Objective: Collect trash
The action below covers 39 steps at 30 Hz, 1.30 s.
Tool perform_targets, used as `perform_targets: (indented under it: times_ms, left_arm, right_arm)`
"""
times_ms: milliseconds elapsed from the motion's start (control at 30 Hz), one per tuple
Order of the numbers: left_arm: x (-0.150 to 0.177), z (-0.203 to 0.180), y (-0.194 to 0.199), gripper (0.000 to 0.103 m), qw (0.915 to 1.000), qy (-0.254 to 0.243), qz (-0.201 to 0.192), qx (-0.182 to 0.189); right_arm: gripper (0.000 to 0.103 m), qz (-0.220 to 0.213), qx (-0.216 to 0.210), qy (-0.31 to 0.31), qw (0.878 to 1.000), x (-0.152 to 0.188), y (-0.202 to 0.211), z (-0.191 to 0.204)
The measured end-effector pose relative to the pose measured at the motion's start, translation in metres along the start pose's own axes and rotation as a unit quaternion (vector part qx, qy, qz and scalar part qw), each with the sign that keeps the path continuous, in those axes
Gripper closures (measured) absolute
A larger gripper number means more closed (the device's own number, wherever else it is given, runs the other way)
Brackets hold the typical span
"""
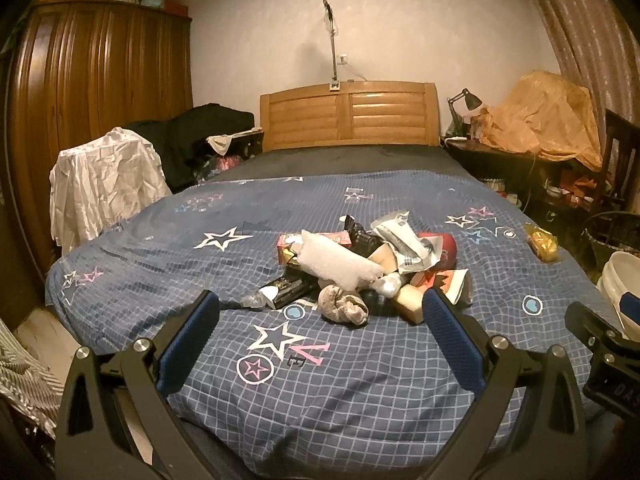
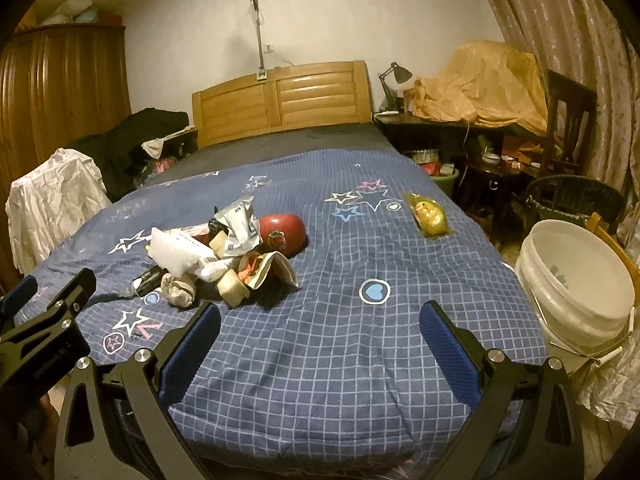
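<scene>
Blue checked quilt with star prints across the bed. White bucket off its right edge. Trash pile mid-quilt – foam bag, wrappers, red pouch, crumpled tissue. Yellow packet lying apart, toward the right edge. Left gripper wide open, nothing held – right gripper likewise, both above the quilt's near end

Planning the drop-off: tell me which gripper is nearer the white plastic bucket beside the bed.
Right. The right gripper hovers over the bed's foot with the white plastic bucket just to its right; the left gripper sits farther left, facing the trash pile.
</scene>
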<state>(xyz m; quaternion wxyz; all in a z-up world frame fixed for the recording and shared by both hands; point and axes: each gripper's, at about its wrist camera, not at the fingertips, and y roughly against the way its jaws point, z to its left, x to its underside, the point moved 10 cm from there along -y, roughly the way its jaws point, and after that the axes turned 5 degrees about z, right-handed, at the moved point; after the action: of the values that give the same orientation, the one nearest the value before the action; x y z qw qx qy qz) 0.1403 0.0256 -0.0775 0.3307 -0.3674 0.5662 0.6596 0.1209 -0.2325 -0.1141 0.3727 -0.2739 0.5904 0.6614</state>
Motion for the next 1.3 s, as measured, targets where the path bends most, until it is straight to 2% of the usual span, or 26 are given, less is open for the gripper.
perform_targets:
  times_ms: [367,600,733,900,1000,1100,1133,1167,1200,1300]
  left_arm:
    - [0.018,0.016,-0.034,0.005,0.9989,0.003,0.042,-0.021]
    - [0.034,0.040,-0.060,0.005,0.9956,0.030,0.080,-0.041]
    - [0.040,0.036,-0.071,0.005,0.9948,0.027,0.091,-0.037]
    - [0.045,0.032,-0.087,0.005,0.9937,0.026,0.105,-0.030]
    - [0.047,0.035,-0.096,0.005,0.9925,0.034,0.112,-0.033]
    - [0.052,0.038,-0.106,0.005,0.9907,0.039,0.125,-0.038]
    - [0.053,0.039,-0.108,0.005,0.9901,0.041,0.129,-0.039]
    - [0.054,0.039,-0.110,0.005,0.9897,0.042,0.131,-0.039]
    - [0.055,0.039,-0.112,0.005,0.9893,0.043,0.134,-0.039]
    - [0.055,0.036,-0.114,0.005,0.9893,0.044,0.135,-0.033]
  right_arm:
    - [0.004,0.039,-0.001,-0.006,0.999,0.007,-0.046,0.001]
    - [0.004,0.068,-0.019,0.004,0.998,0.014,-0.085,0.008]
    - [0.004,0.060,-0.056,0.015,0.996,0.003,-0.111,0.027]
    - [0.005,0.061,-0.056,0.062,0.995,-0.015,-0.159,0.034]
    - [0.012,0.087,-0.065,0.067,0.992,-0.018,-0.196,0.032]
    - [0.028,0.125,-0.096,0.050,0.986,-0.017,-0.229,0.036]
    - [0.034,0.140,-0.115,0.043,0.983,-0.014,-0.236,0.042]
    - [0.049,0.151,-0.134,0.036,0.979,-0.010,-0.239,0.049]
    - [0.054,0.165,-0.142,0.040,0.975,-0.006,-0.245,0.051]
    - [0.058,0.156,-0.163,0.044,0.973,-0.007,-0.244,0.055]
